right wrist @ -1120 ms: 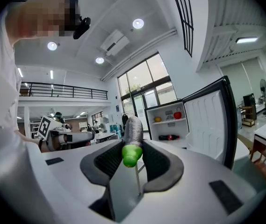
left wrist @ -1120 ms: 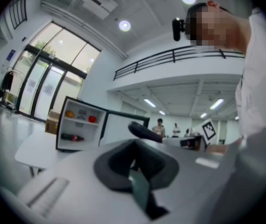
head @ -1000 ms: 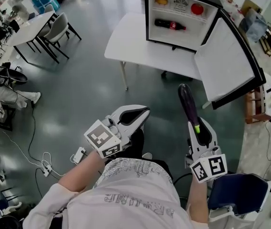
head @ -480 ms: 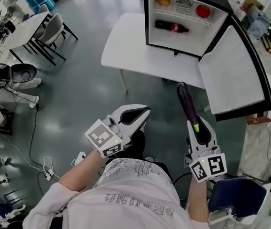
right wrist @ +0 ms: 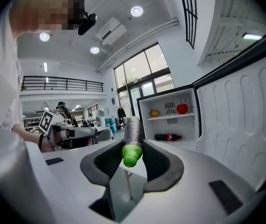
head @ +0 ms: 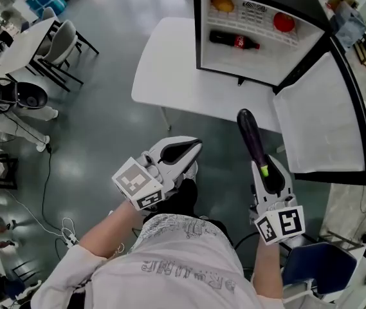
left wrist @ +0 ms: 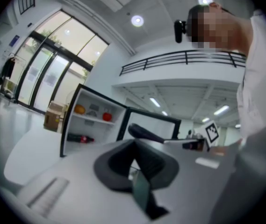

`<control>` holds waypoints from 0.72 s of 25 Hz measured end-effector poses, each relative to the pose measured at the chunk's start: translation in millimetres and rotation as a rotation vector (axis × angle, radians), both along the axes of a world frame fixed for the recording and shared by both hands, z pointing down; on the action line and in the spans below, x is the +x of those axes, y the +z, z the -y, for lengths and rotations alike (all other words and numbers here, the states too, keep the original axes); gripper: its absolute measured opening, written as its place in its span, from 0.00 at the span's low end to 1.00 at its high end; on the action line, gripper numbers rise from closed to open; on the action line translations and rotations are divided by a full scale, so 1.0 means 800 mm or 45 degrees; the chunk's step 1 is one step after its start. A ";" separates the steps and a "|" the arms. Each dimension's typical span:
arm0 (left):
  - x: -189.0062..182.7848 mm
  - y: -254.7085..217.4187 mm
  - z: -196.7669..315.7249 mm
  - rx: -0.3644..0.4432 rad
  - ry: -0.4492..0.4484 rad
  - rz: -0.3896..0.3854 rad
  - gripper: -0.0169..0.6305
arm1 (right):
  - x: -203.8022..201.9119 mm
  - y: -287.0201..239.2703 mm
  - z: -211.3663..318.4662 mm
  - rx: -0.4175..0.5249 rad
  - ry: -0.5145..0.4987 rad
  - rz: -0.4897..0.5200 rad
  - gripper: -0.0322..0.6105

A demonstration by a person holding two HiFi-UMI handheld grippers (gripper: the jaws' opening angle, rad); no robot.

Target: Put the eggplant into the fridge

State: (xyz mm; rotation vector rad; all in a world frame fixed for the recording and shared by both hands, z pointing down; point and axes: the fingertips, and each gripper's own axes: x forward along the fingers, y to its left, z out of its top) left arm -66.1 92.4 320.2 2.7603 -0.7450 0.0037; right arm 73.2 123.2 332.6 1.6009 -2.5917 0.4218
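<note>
Tongs in my left hand [head: 192, 150] ride idle. Their jaws are drawn together with nothing between them, low over the grey floor and short of the white table [head: 163, 63]. On that table stands the fridge [head: 200, 24], open, with an orange [head: 221, 3] and a red fruit [head: 283, 22] on the upper shelf and a cola bottle [head: 234, 41] lying below.

The step in hand, as I judge it, is the carry to that opening. To do it well I should hold the right tongs [head: 265, 172] firmly clamped and steer the long end straight in, left of the door [head: 321, 121] that swings out on the right. I would aim for the bare space in front of the bottle, so the tip does not knock it. The left tongs need only keep out of the way.

The eggplant [head: 252, 137] is gripped by the right tongs at its green stem end, with a pad pressing on each side. Its dark body juts forward beyond the jaws toward the fridge and is not yet inside. In the head view its tip reaches about as far as the table's near edge.
</note>
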 end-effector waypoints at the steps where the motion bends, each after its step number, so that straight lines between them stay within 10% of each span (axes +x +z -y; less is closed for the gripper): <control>1: -0.001 0.000 0.011 0.002 0.004 0.003 0.04 | -0.002 0.000 0.009 -0.004 0.002 -0.008 0.25; 18: -0.036 0.003 0.185 -0.034 0.092 0.025 0.04 | -0.032 0.005 0.170 -0.083 0.088 -0.035 0.25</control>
